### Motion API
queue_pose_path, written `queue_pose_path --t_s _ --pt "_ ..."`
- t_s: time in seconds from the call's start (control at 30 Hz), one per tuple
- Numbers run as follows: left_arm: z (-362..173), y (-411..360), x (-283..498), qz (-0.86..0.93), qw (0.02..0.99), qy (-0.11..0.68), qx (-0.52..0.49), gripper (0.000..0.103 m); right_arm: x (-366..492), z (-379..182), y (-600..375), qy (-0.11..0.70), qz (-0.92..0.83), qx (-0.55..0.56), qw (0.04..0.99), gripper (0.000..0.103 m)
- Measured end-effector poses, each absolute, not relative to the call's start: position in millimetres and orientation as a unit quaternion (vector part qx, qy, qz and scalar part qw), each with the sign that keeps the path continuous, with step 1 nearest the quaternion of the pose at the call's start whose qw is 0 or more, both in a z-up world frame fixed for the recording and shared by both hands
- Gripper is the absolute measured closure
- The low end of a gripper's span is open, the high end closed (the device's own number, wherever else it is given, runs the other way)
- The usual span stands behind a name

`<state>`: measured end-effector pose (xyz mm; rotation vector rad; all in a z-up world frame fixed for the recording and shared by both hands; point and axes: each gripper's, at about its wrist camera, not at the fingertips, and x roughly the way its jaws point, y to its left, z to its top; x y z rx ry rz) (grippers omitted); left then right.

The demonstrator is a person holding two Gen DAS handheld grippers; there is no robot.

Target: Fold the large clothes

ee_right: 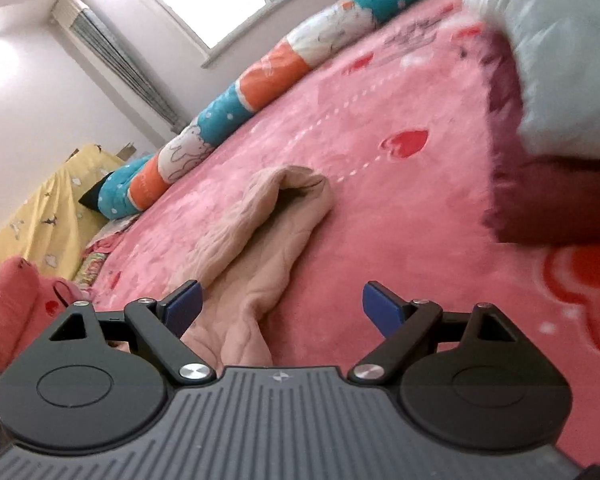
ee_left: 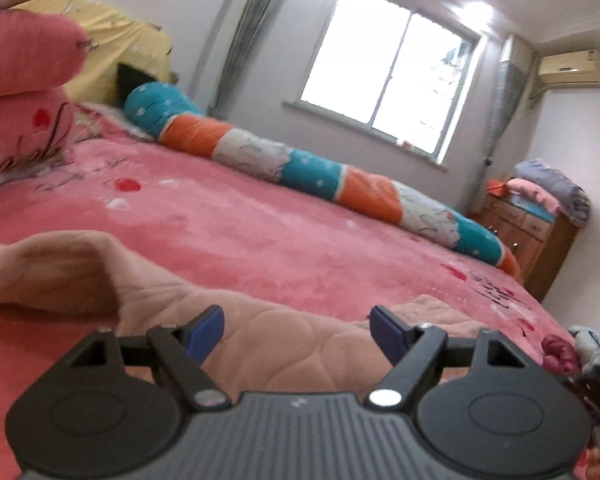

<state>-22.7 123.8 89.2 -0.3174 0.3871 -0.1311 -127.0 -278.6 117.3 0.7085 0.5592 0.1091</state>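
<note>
So the peach quilted garment (ee_left: 148, 300) is lying on the pink bedspread (ee_left: 260, 232), right under and just ahead of the left gripper (ee_left: 298, 330). In the left wrist view it fills the gap between the two blue pads, with one end bunched up into a hump off to the left. From the right wrist view the same garment (ee_right: 260, 232) runs from the left finger of the right gripper (ee_right: 282, 306) forward and away across the bed, folded over on itself with a rolled end at the far tip. It sits more on the left side of that gripper than centred.

Counts: one peach garment, two grippers, one long patchwork bolster (ee_left: 300, 168) in teal, orange and white along the far edge of the bed, two pink pillows (ee_left: 24, 92) stacked at the head. There's also a grey-and-maroon padded thing (ee_right: 548, 80) at the right of the right wrist view, too blurred to name.

Both grippers are spread wide, pads well apart, nothing pinched. The cloth is below the left pads, and I can't tell if they actually touch it.
</note>
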Motion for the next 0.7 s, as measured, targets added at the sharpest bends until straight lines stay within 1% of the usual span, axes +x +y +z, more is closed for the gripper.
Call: queue_pose_path --t_s 0.13,0.33,0.4,0.5,0.7 --pt "72.6 128.0 -13.5 -0.075 0.965 0.186 -0.166 0.02 -90.4 105.1 -277.4 0.283 0.051 0.358 0.888 0.0" --pt "65.0 126.3 -8.8 -0.074 0.961 0.192 -0.185 0.019 -52.3 87.1 -263.8 0.305 0.05 0.357 0.881 0.0" --pt "63.9 126.0 -7.5 -0.075 0.959 0.194 -0.193 0.016 -45.8 84.4 -258.3 0.301 0.047 0.349 0.886 0.0" --pt "62.9 127.0 -5.6 -0.079 0.957 0.194 -0.201 0.015 -37.4 84.3 -254.1 0.29 0.059 0.353 0.887 0.0" --pt "60.9 125.5 -2.9 -0.087 0.957 0.196 -0.196 0.013 -15.7 80.8 -242.7 0.265 0.106 0.408 0.867 0.0"
